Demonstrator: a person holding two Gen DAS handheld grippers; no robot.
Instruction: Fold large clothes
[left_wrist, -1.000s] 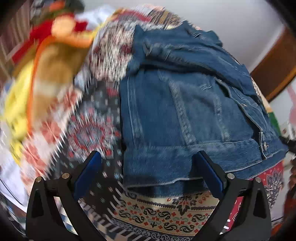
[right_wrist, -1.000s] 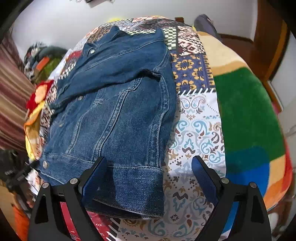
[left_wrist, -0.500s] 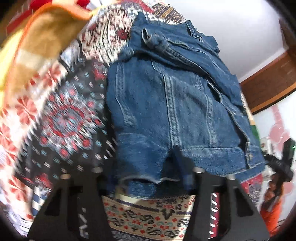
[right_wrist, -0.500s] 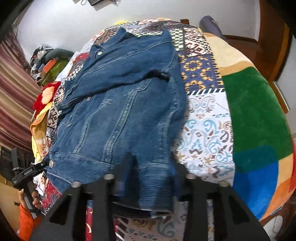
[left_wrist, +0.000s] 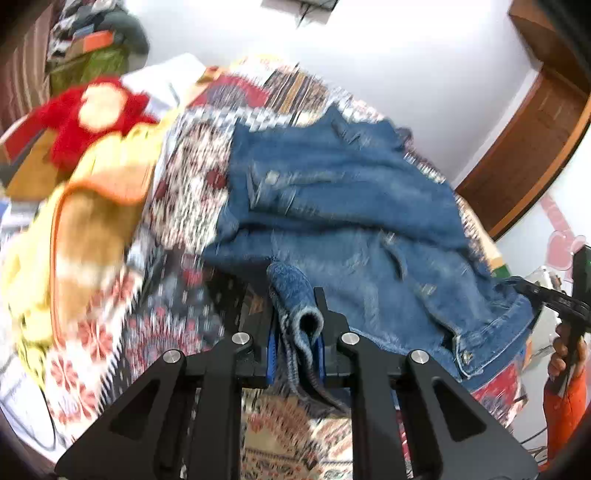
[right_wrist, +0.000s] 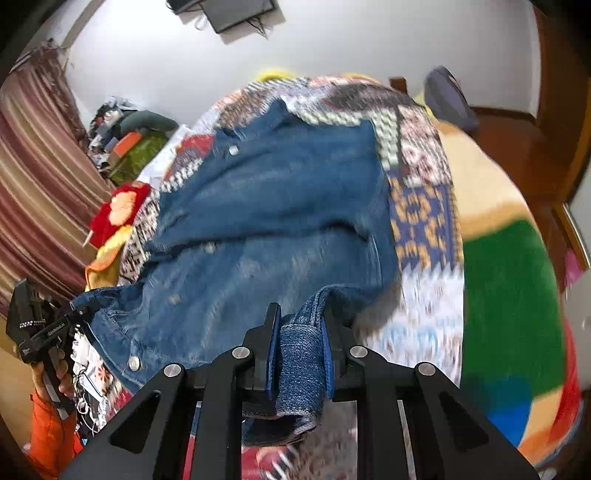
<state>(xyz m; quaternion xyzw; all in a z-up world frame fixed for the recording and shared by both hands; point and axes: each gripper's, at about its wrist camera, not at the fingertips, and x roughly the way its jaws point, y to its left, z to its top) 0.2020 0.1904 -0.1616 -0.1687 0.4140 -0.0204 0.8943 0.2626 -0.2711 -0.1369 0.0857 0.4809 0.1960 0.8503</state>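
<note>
Two tools hold the bottom hem of one denim jacket (left_wrist: 343, 206), which lies spread on a bed covered by a patterned quilt (left_wrist: 192, 173). At the far left of the left wrist view, a red and yellow plush blanket (left_wrist: 96, 155) is bunched beside the jacket. The left tool (left_wrist: 295, 332) has its jaws drawn narrow on a raised fold of the hem at the jacket's near left corner. The right tool (right_wrist: 301, 347) is likewise pinched narrow on a thick cuffed fold of hem at the near right corner. Right of the jacket, the quilt gives way to a green, blue and orange blanket (right_wrist: 509, 295). Both views are motion-blurred.
</note>
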